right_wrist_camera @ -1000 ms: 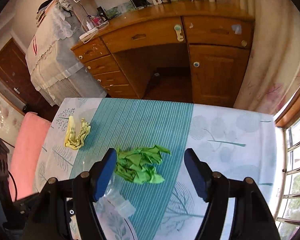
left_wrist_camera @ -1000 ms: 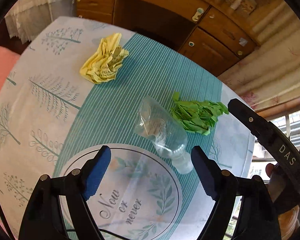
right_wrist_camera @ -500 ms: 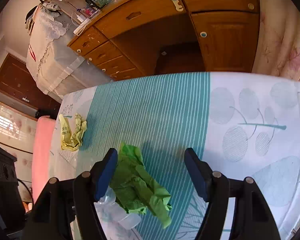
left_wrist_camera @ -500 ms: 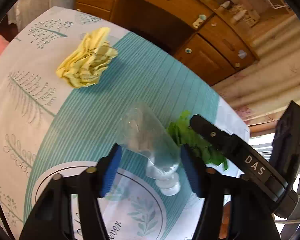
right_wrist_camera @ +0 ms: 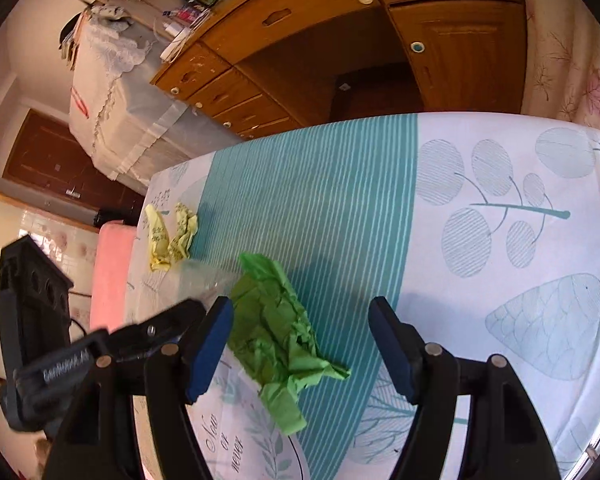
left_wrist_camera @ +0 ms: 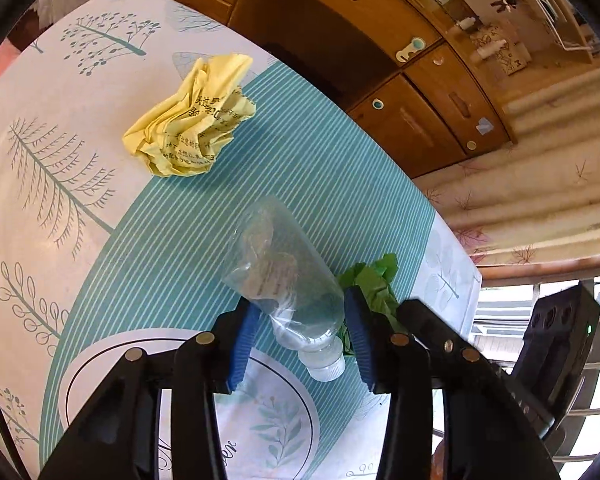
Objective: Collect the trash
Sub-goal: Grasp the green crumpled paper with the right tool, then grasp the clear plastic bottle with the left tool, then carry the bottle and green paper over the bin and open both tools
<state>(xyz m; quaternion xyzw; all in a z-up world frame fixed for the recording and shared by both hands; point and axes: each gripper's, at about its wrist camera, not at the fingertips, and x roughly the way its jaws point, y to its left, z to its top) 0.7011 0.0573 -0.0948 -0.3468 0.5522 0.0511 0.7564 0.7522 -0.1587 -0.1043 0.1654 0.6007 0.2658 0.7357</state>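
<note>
bottle (left_wrist_camera: 284,280) lying, cap toward camera; left gripper (left_wrist_camera: 300,336) just closed onto it.

left gripper (left_wrist_camera: 300,340) | fingers just closed in, flanking clear bottle (left_wrist_camera: 288,284) | yellow paper (left_wrist_camera: 192,120) beyond

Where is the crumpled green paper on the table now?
In the right wrist view the crumpled green paper lies on the teal striped band of the tablecloth, between the open right claw fingers, just right of the clear plastic bottle.

Wooden desk (right_wrist_camera: 340,40) with drawers, leaf-print tablecloth (right_wrist_camera: 500,208), pink chair (right_wrist_camera: 110,272), lace-draped cabinet (right_wrist_camera: 116,92), bright barred window (left_wrist_camera: 596,420)
</note>
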